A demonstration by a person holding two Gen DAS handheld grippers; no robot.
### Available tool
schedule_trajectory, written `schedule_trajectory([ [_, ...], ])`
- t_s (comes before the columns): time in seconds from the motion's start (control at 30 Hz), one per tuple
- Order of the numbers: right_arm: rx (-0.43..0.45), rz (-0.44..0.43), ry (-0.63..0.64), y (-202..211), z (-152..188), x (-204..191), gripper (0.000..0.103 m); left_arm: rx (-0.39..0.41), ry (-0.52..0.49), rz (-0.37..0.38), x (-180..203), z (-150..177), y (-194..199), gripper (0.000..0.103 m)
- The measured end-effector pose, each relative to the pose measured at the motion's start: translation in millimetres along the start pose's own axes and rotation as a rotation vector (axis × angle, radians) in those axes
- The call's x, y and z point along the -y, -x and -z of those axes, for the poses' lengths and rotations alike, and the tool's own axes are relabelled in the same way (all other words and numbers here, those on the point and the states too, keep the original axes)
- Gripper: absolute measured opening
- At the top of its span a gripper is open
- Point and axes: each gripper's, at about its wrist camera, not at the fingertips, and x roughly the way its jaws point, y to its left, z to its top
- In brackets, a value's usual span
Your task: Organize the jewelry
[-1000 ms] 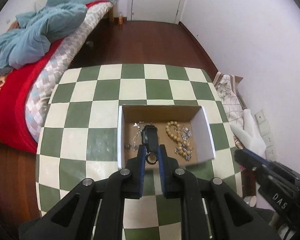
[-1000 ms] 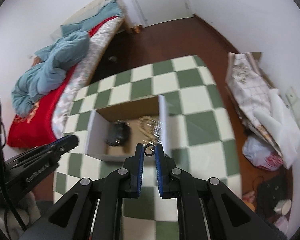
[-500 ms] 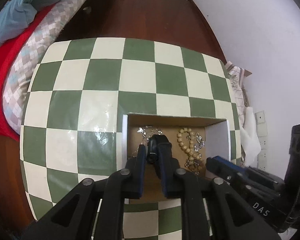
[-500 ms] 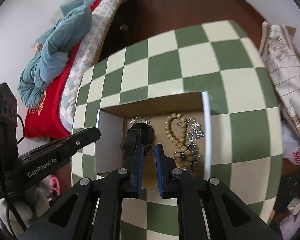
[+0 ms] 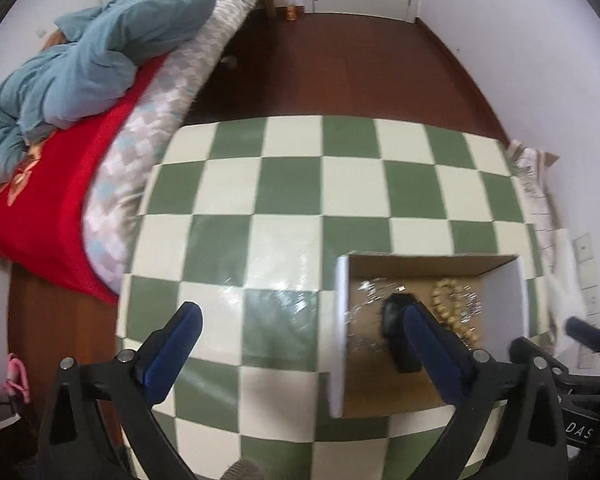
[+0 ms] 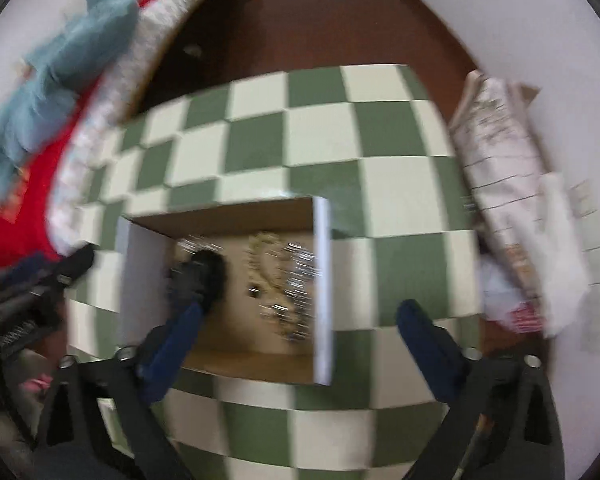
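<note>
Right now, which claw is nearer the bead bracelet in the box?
Right. The right claw hangs open just short of the bead bracelet in the box; the left claw is open off its left wall.

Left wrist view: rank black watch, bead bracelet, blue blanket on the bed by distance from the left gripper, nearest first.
From the left gripper:
1. Black watch, in the cardboard box, right beside the gripper's right finger.
2. Bead bracelet, also in the box, further right past the watch.
3. Blue blanket, far off on the bed, upper left.
</note>
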Motion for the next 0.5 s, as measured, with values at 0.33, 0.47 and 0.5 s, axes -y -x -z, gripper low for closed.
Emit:
schedule_trajectory([
  [0.33, -0.013, 0.083, 0.019, 11, 29, 3, 0.103, 0.011, -0.004, -0.035, 0, 35, 18, 0.103],
  [0.47, 0.010, 0.081, 0.005, 25, 43, 5, 0.103, 0.038, 0.002, -0.028, 2, 47, 39, 0.103],
  [0.5, 0.020, 0.078, 0.002, 32, 48, 6, 0.103, 0.048, 0.008, -0.019, 2, 50, 46, 0.103],
])
